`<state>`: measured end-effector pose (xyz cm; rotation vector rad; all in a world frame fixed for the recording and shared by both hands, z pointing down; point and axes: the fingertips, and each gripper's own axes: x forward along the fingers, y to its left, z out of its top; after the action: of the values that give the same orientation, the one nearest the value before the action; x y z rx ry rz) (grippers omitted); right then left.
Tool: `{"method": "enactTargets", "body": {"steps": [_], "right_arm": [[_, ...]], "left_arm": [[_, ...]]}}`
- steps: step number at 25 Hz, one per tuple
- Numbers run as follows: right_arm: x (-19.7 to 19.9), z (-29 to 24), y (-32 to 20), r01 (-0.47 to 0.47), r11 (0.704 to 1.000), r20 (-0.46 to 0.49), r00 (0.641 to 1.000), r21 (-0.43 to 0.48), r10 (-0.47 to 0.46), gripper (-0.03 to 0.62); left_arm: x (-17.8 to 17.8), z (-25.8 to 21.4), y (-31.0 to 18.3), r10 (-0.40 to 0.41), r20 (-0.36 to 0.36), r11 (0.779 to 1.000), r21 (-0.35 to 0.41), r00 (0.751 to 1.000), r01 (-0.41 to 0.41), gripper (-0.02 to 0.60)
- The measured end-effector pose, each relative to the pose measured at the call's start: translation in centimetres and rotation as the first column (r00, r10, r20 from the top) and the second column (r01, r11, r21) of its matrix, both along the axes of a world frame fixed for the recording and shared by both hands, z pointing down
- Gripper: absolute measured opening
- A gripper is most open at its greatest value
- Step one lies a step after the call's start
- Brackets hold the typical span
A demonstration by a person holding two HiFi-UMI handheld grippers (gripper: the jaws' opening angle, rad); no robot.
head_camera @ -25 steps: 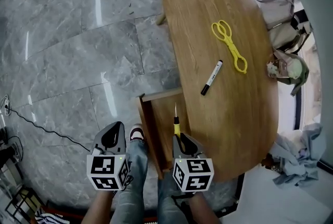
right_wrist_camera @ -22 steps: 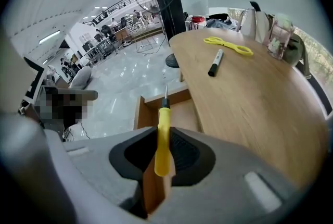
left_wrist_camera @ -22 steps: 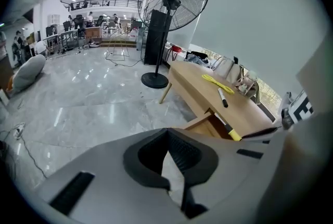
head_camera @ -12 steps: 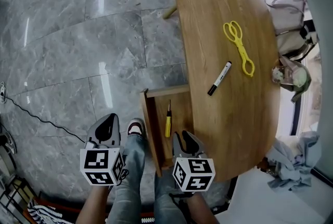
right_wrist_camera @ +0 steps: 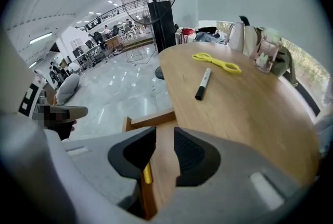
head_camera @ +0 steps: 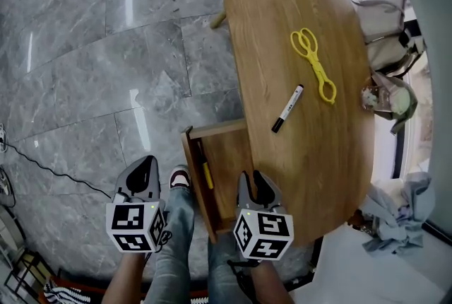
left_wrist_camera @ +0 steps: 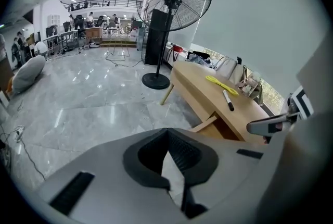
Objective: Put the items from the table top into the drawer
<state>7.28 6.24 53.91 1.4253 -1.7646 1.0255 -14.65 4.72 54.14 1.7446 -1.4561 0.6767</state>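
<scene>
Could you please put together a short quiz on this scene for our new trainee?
1. True or false: the marker lies inside the open drawer.
2. What lies in the drawer? A) a spoon B) a yellow screwdriver C) a cup
3. Which is nearer the drawer: the marker or the yellow scissor tongs?
Key: 1 false; 2 B; 3 the marker.

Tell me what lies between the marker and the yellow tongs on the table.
Nothing: the head view shows bare tabletop between the marker and the yellow tongs.
</scene>
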Motion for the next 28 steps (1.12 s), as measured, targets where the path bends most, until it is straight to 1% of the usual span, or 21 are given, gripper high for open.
{"method": "enactTargets", "body": {"steps": [2, 6, 10, 20, 28], "right_arm": [[0.9, -0.2, -1.1, -0.042, 0.999, -0.023, 0.999, 0.015, 0.043, 0.094], [2.6, -0.4, -3.3, -0.127, 0.991, -0.025, 0.991, 0.034, 0.128, 0.092], [4.1, -0.6, -5.1, -0.181, 0.982, -0.034, 0.982, 0.057, 0.183, 0.094], [7.1, 0.9, -9.5, -0.253, 0.965, -0.035, 0.966, 0.066, 0.256, 0.094], [8.8, 2.2, -12.6, -0.296, 0.952, -0.033, 0.954, 0.074, 0.299, 0.094]], "left_arm": [[0.1, -0.1, -0.5, 0.009, 0.004, 1.0, 0.001, 1.0, -0.009, -0.005], [0.7, -0.5, -1.9, 0.029, 0.006, 1.0, 0.006, 1.0, -0.029, -0.005], [1.3, -1.0, -3.5, 0.062, 0.01, 0.998, 0.019, 0.998, -0.062, -0.005], [3.0, -1.2, -7.5, 0.134, 0.026, 0.99, 0.032, 0.991, -0.135, -0.005], [4.4, -0.8, -9.8, 0.147, 0.027, 0.989, 0.03, 0.989, -0.147, -0.005]]}}
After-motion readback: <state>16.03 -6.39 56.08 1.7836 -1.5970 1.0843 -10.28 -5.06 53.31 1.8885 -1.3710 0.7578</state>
